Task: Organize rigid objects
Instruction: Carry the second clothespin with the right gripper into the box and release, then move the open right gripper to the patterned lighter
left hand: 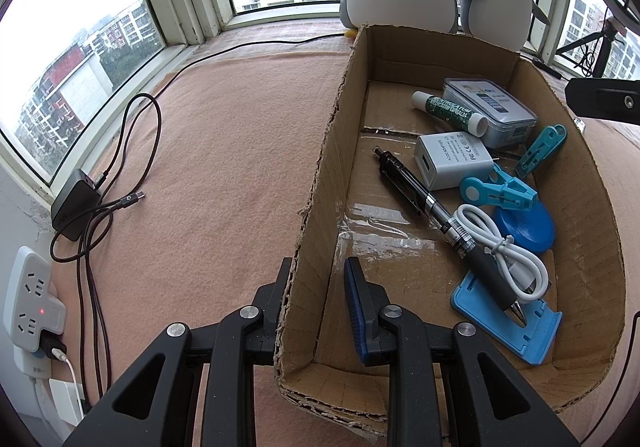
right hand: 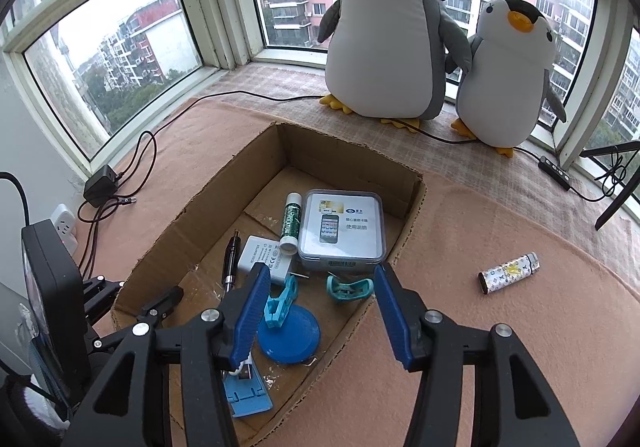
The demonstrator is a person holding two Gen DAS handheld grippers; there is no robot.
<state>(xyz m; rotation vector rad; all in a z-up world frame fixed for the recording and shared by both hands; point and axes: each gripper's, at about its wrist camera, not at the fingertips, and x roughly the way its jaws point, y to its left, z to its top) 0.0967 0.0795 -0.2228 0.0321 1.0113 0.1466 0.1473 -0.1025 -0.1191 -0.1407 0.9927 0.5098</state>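
Observation:
An open cardboard box (left hand: pixel 320 183) (right hand: pixel 168 231) sits on a pink cloth. Inside lie a clear case (right hand: pixel 342 227), a green lip balm tube (right hand: pixel 291 221), a white adapter (left hand: pixel 454 159), a black pen (left hand: pixel 432 207), a white cable (left hand: pixel 504 247), teal clips (right hand: pixel 348 287), a blue disc (right hand: pixel 289 335) and a blue stand (left hand: pixel 506 323). My left gripper (left hand: pixel 318 279) straddles the box's left wall, jaws apart around it. My right gripper (right hand: pixel 318 287) is open and empty above the box's near right part. A patterned lighter (right hand: pixel 509 272) lies on the cloth to the right of the box.
Two plush penguins (right hand: pixel 384 39) stand at the window behind the box. A black charger with cables (left hand: pixel 76 207) and a white power strip (left hand: pixel 32 303) lie at the left. A cable with an inline switch (right hand: pixel 554 167) and a black tripod leg (right hand: pixel 616 191) are at the right.

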